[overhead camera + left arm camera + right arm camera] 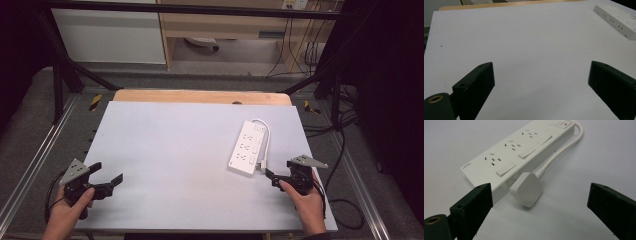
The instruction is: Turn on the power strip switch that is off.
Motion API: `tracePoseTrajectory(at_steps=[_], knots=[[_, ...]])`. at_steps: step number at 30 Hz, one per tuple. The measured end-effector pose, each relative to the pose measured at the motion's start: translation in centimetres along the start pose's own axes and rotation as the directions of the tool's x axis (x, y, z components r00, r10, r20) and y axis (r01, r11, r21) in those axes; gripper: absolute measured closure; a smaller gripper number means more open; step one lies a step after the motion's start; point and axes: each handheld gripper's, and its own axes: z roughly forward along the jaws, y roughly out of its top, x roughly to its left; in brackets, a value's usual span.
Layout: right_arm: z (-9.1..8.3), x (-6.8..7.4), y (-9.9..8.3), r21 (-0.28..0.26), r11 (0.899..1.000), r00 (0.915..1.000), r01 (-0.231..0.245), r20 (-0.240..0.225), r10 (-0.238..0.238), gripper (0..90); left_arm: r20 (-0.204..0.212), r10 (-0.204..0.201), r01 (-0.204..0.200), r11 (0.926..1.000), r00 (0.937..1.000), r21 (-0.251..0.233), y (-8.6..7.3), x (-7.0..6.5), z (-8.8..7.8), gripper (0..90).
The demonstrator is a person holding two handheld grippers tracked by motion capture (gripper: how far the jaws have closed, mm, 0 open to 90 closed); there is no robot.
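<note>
White power strip [247,148] lies on the bench [170,150] toward its right edge, plug [526,189] just beside its near end. Right gripper [271,176] near the plug, fingers released. Left gripper [106,173] near the left edge, fingers released, bare surface ahead.

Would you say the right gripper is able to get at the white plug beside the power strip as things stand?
Probably yes. The right gripper is open and the plug lies between its jaws' line of sight, just ahead, with bare table between; the power strip sits close beside it.
</note>
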Motion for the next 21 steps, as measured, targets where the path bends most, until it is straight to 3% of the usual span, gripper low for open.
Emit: tracePoseTrajectory(at_steps=[7, 21], knots=[[-0.2, 0.5, 1.4, -0.04, 0.999, 0.9999, 0.009, -0.009, -0.009, 9.0, 0.0, 0.003, -0.003, 0.9999, 1.0, 0.016, -0.1, -0.1, 0.2, 6.9], [0.9, 0.7, 4.7, -0.03, 0.996, 0.996, 0.087, -0.018, -0.087, 9.4, 0.018, 0.008, -0.008, 0.9993, 0.9998, 0.036, -0.3, -0.2, 0.5, 7.0]])
